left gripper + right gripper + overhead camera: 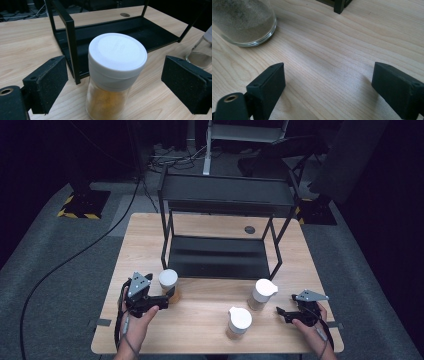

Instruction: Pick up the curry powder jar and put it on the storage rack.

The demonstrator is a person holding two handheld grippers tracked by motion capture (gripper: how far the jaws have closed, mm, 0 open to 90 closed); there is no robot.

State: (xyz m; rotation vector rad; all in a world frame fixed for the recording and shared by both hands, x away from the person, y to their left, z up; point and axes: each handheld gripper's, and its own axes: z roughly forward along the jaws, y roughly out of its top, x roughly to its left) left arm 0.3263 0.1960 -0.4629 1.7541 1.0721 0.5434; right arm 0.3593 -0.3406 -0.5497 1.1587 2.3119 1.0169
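Fingers of my left gripper [113,86] stand spread, one pad [46,83] on each side of the orange jar [115,75], clear of its glass and white cap. That jar stands on the table [210,320] just by the front left leg of the black rack [220,255]. Further right stand two white-capped jars of grey powder, the near jar [239,322] and the far jar [260,294]. My right gripper [327,85] is released too, low over bare wood, the far jar's base beyond its left finger.
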